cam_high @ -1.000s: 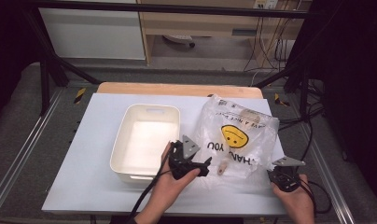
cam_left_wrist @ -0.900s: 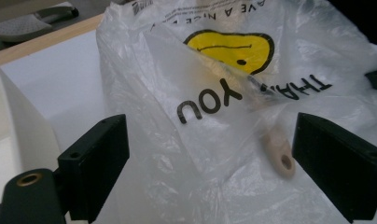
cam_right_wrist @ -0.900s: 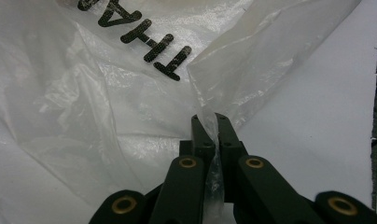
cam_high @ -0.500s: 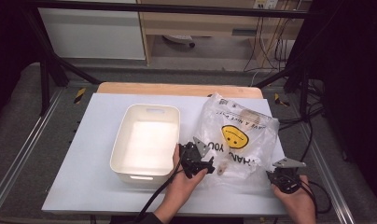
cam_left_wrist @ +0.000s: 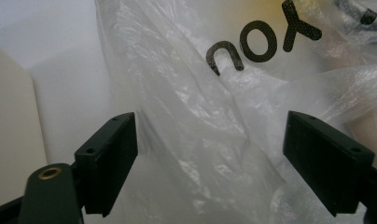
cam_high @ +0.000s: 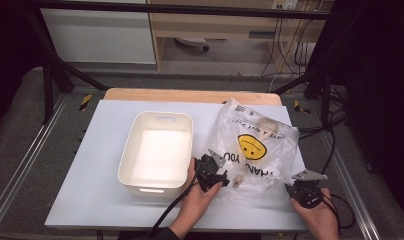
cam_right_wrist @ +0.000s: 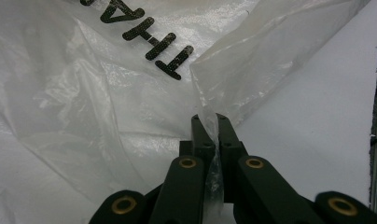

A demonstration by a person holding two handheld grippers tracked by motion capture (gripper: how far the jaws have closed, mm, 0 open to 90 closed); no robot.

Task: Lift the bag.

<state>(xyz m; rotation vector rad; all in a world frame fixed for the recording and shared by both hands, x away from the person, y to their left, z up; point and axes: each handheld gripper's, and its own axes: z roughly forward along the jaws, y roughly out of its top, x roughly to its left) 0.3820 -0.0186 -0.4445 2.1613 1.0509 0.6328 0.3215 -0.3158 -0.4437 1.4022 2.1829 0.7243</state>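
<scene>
Right gripper view showed the right gripper (cam_right_wrist: 209, 122) fingers pinching the plastic bag (cam_right_wrist: 84, 107) at lower centre; the left gripper (cam_left_wrist: 210, 154), fingers spread and just closing around loose film, risked slipping off or tearing it.

Work table (cam_high: 110, 200): white top, lying over a wooden board (cam_high: 190, 95) whose far edge shows. Grey carpeted floor (cam_high: 20, 130) on both sides. Black metal frame rails (cam_high: 50, 75) crossing the top and slanting down at left and right. White cabinet (cam_high: 100, 35) against the far side; wooden shelf unit (cam_high: 215, 25) beside it. Dark cables (cam_high: 290, 55) hanging at the far right. Yellow-black tape marks (cam_high: 85, 101) on the floor. Surroundings dim, tabletop brightly lit
</scene>
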